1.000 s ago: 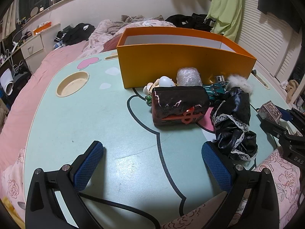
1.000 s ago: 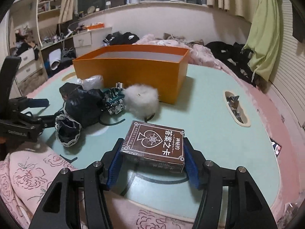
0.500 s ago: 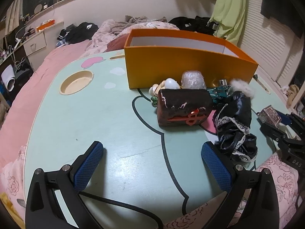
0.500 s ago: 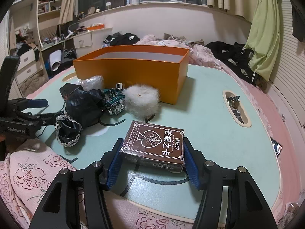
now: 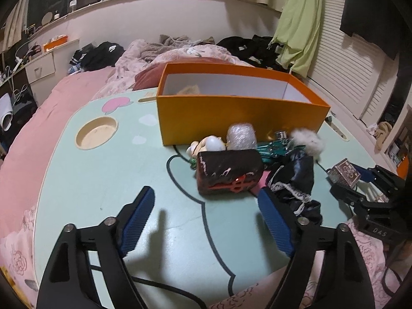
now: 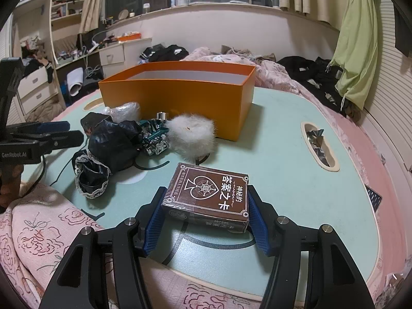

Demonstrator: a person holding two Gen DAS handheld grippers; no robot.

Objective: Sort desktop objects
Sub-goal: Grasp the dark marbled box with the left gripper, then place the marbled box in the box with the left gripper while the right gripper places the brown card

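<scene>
My right gripper (image 6: pixel 206 211) is shut on a brown card box (image 6: pixel 208 194), held just above the mint table (image 6: pixel 278 154); it also shows in the left wrist view (image 5: pixel 345 173). My left gripper (image 5: pixel 206 206) is open and empty, raised above the table, facing a dark brown pouch with a red clasp (image 5: pixel 229 171). Behind the pouch lie a white figure (image 5: pixel 209 144), a bubble-wrapped bundle (image 5: pixel 240 136), a teal metal toy (image 5: pixel 273 148), a white fur puff (image 5: pixel 307 140) and black lace cloth (image 5: pixel 296 180). The orange box (image 5: pixel 237 113) stands open behind them.
A round cup recess (image 5: pixel 96 134) is sunk in the table's left part, and a slot holding foil wrappers (image 6: pixel 318 144) sits on the right side. Pink bedding (image 6: pixel 46 221) borders the near edge. A cable (image 5: pixel 164 287) runs under my left gripper.
My left gripper has risen and pulled back a little, so the orange box's inside now shows. My right gripper still holds the card box, almost unmoved.
</scene>
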